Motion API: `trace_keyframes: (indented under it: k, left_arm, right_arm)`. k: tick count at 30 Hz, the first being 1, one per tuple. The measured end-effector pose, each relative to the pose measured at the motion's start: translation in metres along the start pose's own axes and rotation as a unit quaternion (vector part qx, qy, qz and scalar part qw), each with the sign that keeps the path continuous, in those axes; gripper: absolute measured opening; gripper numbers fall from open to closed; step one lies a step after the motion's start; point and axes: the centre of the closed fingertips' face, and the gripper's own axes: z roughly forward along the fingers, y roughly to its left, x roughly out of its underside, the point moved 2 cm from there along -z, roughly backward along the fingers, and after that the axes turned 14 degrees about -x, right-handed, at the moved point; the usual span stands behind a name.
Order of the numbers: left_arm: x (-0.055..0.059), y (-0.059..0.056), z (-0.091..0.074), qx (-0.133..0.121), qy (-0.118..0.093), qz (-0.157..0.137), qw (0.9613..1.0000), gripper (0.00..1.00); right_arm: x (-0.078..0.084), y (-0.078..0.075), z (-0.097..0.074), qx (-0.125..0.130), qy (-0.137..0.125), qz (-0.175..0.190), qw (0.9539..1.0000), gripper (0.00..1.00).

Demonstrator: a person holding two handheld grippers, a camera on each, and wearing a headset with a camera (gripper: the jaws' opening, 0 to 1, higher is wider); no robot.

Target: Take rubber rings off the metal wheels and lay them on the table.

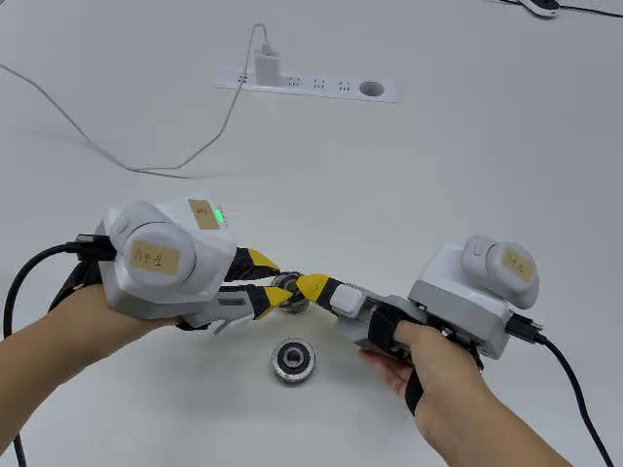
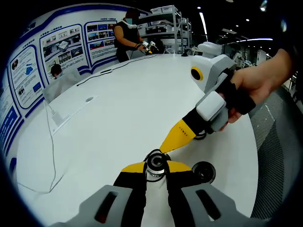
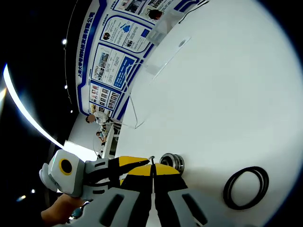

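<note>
White surface (image 1: 438,175). Head view, left of centre: left tongs (image 1: 271,280), white body with yellow-and-black tips, clamped on a small silver metal wheel (image 1: 290,294) and holding it just above the surface. Left gripper view confirms this: one yellow tip on either side of the wheel (image 2: 156,161), bottom centre.

Below it in the head view, a second metal wheel with a black rubber rim (image 1: 293,360) lies flat on the surface, apart from both tongs. White power strip (image 1: 307,85) at upper centre.

Right of centre: right tongs (image 1: 311,287), tips pressed together at the held wheel's edge. Right gripper view: tips closed (image 3: 152,170); cannot tell if anything is pinched. A loose black rubber ring (image 3: 246,187) lies flat on the surface, lower right.
</note>
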Motion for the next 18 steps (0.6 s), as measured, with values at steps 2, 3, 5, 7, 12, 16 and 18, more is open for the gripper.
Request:
trace_keyframes:
  k: [2, 3, 5, 7, 12, 16, 18]
  left_arm:
    - [0.002, 0.003, -0.003, -0.004, 0.000, -0.003, 1.0000, 0.16]
    - [0.003, 0.003, -0.005, -0.006, 0.001, -0.002, 1.0000, 0.16]
    - [0.004, 0.004, -0.009, -0.011, 0.003, -0.002, 0.9999, 0.17]
    - [0.004, 0.006, -0.011, -0.016, 0.001, -0.005, 0.9999, 0.17]
    - [-0.001, 0.011, -0.018, -0.027, -0.012, -0.018, 0.9994, 0.18]
    - [-0.007, 0.013, -0.024, -0.037, -0.025, -0.029, 0.9986, 0.18]
    - [-0.009, 0.013, -0.026, -0.040, -0.030, -0.032, 0.9982, 0.18]
  right_arm:
    - [-0.001, 0.002, 0.002, -0.001, 0.001, -0.001, 1.0000, 0.01]
    - [-0.001, 0.002, 0.002, -0.001, 0.002, -0.002, 1.0000, 0.01]
    - [-0.001, 0.004, 0.003, -0.002, 0.003, -0.004, 1.0000, 0.01]
    - [-0.001, 0.005, 0.003, -0.001, 0.004, -0.005, 1.0000, 0.01]
    - [-0.004, 0.008, -0.002, 0.004, -0.001, -0.011, 0.9999, 0.01]
    - [-0.009, 0.008, -0.011, 0.020, -0.008, -0.021, 0.9996, 0.01]
    - [-0.013, 0.007, -0.016, 0.029, -0.009, -0.032, 0.9990, 0.01]
